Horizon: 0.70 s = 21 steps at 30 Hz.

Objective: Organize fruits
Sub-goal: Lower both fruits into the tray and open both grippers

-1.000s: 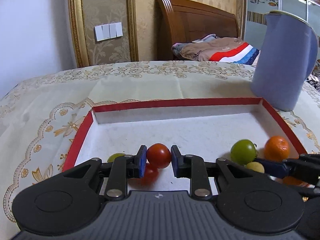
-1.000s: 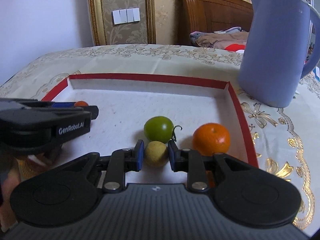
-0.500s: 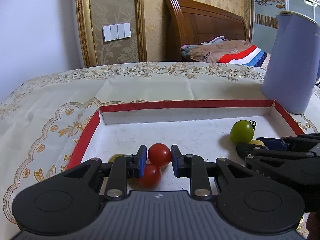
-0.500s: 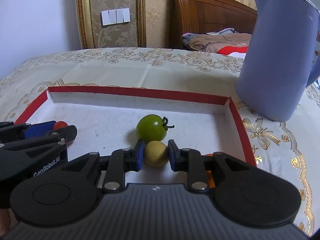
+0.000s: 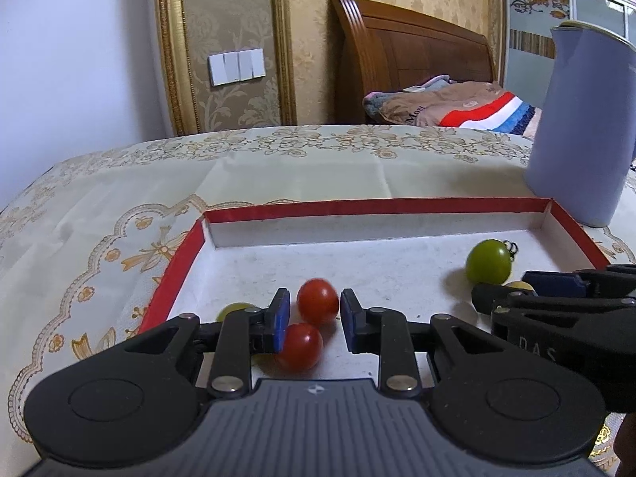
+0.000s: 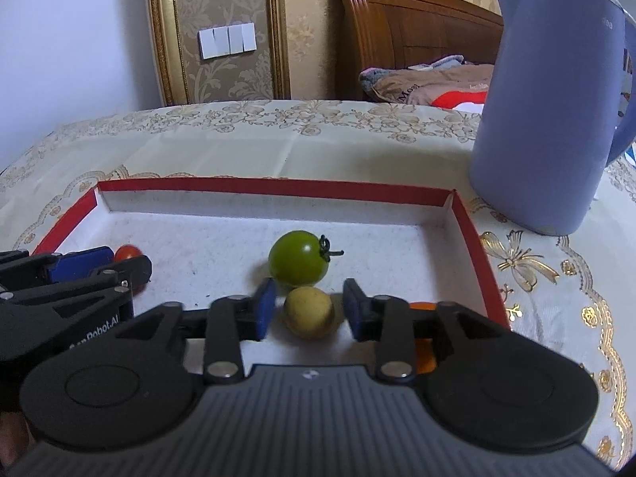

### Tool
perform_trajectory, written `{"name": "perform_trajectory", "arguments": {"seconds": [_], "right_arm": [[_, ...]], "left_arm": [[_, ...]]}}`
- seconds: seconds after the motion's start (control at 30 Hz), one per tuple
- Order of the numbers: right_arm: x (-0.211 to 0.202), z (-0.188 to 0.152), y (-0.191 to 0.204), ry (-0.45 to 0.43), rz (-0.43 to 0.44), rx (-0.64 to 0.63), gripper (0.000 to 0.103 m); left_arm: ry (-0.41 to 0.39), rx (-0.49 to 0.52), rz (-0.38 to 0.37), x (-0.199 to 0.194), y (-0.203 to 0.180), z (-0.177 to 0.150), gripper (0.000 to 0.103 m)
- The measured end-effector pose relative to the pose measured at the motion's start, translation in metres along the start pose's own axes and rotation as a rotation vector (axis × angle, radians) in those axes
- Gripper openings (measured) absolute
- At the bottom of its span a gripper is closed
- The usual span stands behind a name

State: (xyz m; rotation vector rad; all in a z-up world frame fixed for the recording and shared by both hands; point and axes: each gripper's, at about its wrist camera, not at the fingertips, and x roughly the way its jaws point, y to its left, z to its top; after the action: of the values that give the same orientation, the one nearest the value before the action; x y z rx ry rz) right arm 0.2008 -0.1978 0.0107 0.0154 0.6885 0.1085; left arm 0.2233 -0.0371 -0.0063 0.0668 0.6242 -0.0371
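A red-rimmed tray (image 5: 377, 204) with a white floor holds the fruit. My left gripper (image 5: 311, 318) is open, its pads apart from a red tomato (image 5: 318, 301) lying between them. A second red tomato (image 5: 300, 346) sits just below, and a green fruit (image 5: 234, 310) shows behind the left finger. My right gripper (image 6: 308, 310) is open around a small yellow fruit (image 6: 309, 312) resting on the tray (image 6: 274, 187). A green tomato (image 6: 298, 257) lies just beyond it. An orange (image 6: 423, 351) is mostly hidden behind the right finger.
A tall blue jug (image 6: 552, 103) stands on the patterned tablecloth (image 5: 99, 238) just past the tray's far right corner. The two grippers sit side by side over the tray's near half. A wooden headboard (image 5: 409, 59) and folded bedding lie beyond the table.
Both grippers have opened: the left let go of the red tomato and the right let go of the yellow fruit. Both fruits now rest on the tray floor. Both grippers drew back slightly.
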Motion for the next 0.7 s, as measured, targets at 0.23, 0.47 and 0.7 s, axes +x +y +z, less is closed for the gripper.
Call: {"name": "perform_trajectory", "arguments": {"seconds": [0.23,0.47,0.7], "right_arm": [[-0.009,0.001,0.000,-0.062,-0.064,-0.020,0.077],[-0.010,0.000,-0.003,-0.072,-0.081,-0.004,0.081],[-0.015,-0.002,-0.007,-0.083,-0.081,0.016,0.082]], "left_arm": [[-0.001,-0.005,-0.012,-0.001,0.001,-0.002,0.039],[-0.001,-0.007,-0.020,-0.001,0.001,-0.003,0.046],[-0.004,-0.025,-0.046,-0.005,0.004,-0.005,0.054]]}}
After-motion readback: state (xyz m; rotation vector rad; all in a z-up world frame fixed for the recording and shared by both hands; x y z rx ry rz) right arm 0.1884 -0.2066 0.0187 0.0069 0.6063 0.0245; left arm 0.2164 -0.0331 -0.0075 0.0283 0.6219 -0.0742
